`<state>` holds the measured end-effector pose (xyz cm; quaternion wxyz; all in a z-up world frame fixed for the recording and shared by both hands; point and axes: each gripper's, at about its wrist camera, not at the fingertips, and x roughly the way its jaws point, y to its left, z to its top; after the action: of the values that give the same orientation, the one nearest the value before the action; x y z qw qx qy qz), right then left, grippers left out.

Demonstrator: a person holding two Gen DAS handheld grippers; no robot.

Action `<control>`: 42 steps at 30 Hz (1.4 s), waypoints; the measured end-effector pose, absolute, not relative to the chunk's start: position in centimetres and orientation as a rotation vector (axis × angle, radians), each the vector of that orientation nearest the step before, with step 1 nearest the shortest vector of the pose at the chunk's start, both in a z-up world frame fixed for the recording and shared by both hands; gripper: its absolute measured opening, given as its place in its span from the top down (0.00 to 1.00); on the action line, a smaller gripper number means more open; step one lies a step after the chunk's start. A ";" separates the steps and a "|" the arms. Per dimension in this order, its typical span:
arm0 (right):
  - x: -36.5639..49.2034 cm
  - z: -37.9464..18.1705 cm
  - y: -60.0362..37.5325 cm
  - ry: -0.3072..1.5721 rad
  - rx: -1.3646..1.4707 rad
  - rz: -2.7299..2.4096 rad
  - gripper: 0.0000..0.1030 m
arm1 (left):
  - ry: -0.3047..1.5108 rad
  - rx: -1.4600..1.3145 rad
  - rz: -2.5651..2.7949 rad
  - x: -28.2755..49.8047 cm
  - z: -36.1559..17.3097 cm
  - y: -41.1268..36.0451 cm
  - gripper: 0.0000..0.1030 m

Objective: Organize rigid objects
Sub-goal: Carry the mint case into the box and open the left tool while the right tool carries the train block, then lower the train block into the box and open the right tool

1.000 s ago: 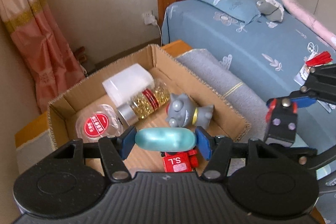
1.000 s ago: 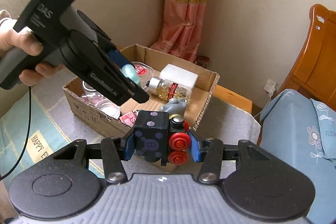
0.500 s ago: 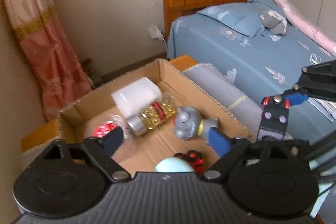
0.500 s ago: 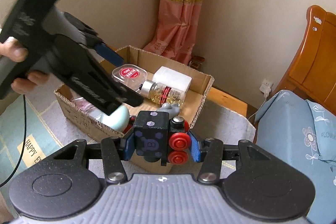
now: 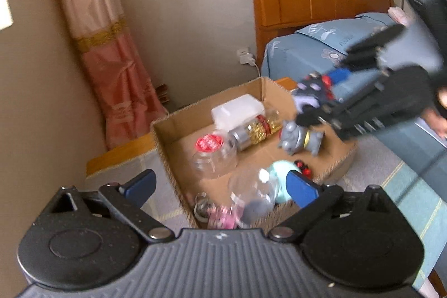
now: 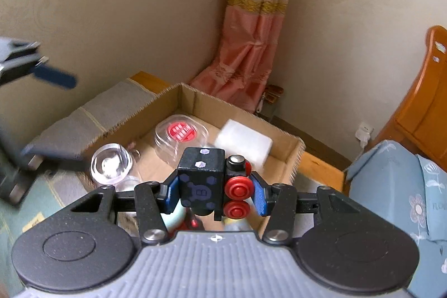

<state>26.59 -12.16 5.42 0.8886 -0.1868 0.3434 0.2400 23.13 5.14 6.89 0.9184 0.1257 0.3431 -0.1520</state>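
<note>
left gripper (image 5: 220,187): opening wide, holds nothing | right gripper (image 6: 213,193): squeezing black toy train with red wheels (image 6: 212,182) | brown cardboard box (image 6: 245,113): 12 o'clock

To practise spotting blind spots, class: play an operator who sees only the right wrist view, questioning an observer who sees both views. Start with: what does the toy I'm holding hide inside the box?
Observer: Behind your toy train, a grey figurine lies in the cardboard box.
Operator: Anything beside it?
Observer: A bottle of golden capsules, on its side.
Operator: I see one blue finger of the left hand-held gripper. Is it carrying something?
Observer: No, the left hand-held gripper grips nothing; its jaws are opening.
</note>
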 end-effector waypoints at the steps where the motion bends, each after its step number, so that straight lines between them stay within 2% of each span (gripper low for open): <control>1: 27.1 5.4 -11.5 0.717 -0.394 0.502 0.46 | 0.706 0.254 -0.308 22.7 6.6 5.5 0.04; 12: 33.1 4.1 -5.2 0.771 -0.447 0.518 0.46 | 0.704 0.238 -0.307 20.0 3.6 7.4 0.04; 20: 37.3 2.0 -0.8 0.812 -0.497 0.524 0.46 | 0.676 0.214 -0.283 19.3 3.6 8.8 0.04; 25: 37.7 1.3 -0.9 0.820 -0.495 0.509 0.32 | 0.678 0.203 -0.269 19.0 3.5 9.7 0.04; 27: 37.5 1.5 -1.4 0.816 -0.482 0.504 0.20 | 0.677 0.203 -0.255 18.9 3.5 9.7 0.04; 31: 36.8 2.1 -2.6 0.818 -0.460 0.487 0.19 | 0.663 0.193 -0.245 18.5 3.6 9.8 0.03; 33: 36.1 2.5 -3.4 0.814 -0.449 0.478 0.11 | 0.650 0.189 -0.236 18.2 3.8 9.8 0.01; 42: 30.4 5.5 -7.5 0.776 -0.351 0.424 0.00 | 0.614 0.198 -0.173 16.5 4.5 8.8 0.01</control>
<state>30.38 -7.49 5.55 0.8889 -0.1691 0.3735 0.2041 16.51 8.79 4.49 0.9447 0.0971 0.3014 -0.0850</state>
